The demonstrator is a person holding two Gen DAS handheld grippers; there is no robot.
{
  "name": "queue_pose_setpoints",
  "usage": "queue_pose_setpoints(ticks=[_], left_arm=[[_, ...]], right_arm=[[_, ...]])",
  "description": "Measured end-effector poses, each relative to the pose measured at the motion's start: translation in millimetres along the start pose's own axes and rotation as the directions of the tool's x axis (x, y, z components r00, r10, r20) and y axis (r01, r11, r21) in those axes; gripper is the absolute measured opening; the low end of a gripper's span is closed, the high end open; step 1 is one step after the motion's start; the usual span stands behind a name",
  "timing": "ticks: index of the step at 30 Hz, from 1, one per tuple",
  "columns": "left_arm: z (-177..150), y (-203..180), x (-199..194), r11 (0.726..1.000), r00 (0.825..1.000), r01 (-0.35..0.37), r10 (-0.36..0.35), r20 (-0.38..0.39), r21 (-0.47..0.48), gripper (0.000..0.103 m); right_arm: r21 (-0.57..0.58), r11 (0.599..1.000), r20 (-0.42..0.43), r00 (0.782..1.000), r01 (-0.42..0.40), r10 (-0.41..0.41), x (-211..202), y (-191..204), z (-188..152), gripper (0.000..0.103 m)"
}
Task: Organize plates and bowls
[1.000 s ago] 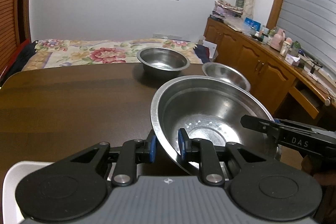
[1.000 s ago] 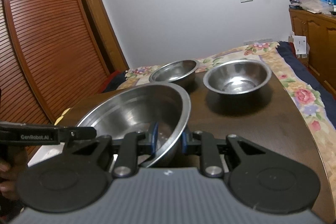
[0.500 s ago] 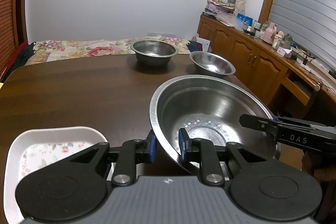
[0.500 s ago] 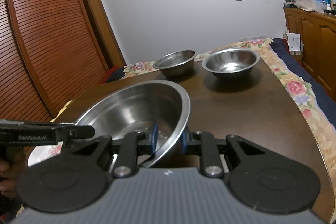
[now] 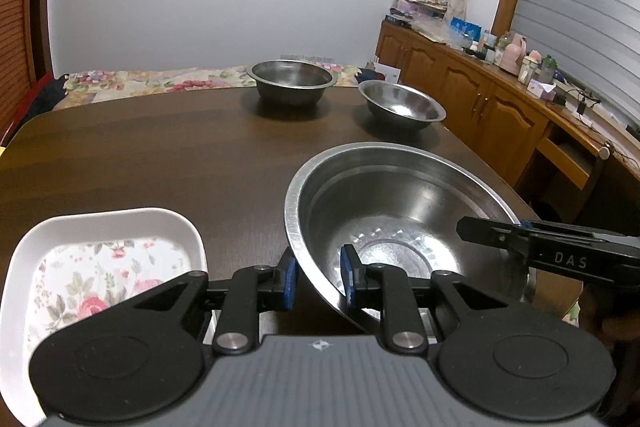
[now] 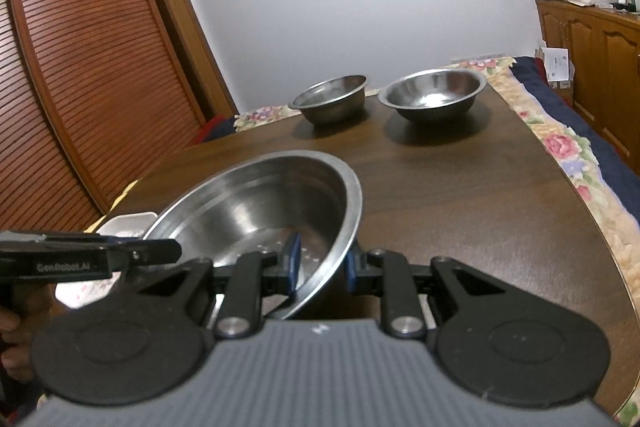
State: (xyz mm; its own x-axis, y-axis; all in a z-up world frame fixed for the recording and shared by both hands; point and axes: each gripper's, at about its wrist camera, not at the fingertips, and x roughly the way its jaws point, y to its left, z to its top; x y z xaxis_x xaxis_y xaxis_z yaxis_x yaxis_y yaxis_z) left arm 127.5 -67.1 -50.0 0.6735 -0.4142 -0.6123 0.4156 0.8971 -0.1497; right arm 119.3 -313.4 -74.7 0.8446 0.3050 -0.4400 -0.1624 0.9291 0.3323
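Drew back and slightly lower across the table (image 5: 160, 155) over the last second, so that more tabletop and the white floral plate (image 5: 104, 259) came into sight at lower left.

From the left wrist: saw the left gripper (image 5: 318, 281) clamped on the near-left rim of the large steel basin (image 5: 400, 211), one blue pad outside the wall and one inside. Found the basin carried just above the near part of the table, tilted a little, with the right gripper (image 5: 480, 233) reaching in from the right to pinch the opposite rim. Noted two smaller steel bowls standing well apart at the far edge: a straight-sided bowl (image 5: 290, 83) and a rounder bowl (image 5: 402, 105) to its right.

From the right wrist: saw the right gripper (image 6: 320, 265) likewise clenched on the basin (image 6: 260, 203) rim, wall between the pads, the left gripper (image 6: 168, 251) entering from the left. Glimpsed the plate (image 6: 128, 223) behind the basin's left edge.

Judged the basin stiff, thin-walled and probably light for its width, but smooth and slippery under rubber pads. Judged the rolled rim the only sensible hold, taken at two opposite points to stop it swinging or twisting. Expected no breakage from a drop, only noise and a dent; the plate looked like the fragile piece.
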Motion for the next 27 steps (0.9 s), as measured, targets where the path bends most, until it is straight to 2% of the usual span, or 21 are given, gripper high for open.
queue_pose_setpoints(ticks=[18,20,24,27], left_arm=[[1,-1,0,1.000,1.000,-0.019,0.019,0.017,0.006,0.024],[3,1,-2,1.000,0.999,-0.027,0.027,0.026,0.004,0.028],[5,7,-5,0.999,0.999,-0.035,0.035,0.039,-0.007,0.031],[9,10,-9,0.999,0.998,-0.039,0.040,0.053,-0.014,0.033]], right_arm=[[-0.013,1.000,-0.005,1.000,0.011,-0.011,2,1,-1,0.025],[-0.017,1.000,-0.005,1.000,0.013,-0.013,1,1,0,0.025],[-0.025,0.999,0.003,1.000,0.023,-0.023,-3,0,4,0.036],[-0.039,0.999,0.017,0.999,0.033,-0.032,-10,-2,10,0.038]])
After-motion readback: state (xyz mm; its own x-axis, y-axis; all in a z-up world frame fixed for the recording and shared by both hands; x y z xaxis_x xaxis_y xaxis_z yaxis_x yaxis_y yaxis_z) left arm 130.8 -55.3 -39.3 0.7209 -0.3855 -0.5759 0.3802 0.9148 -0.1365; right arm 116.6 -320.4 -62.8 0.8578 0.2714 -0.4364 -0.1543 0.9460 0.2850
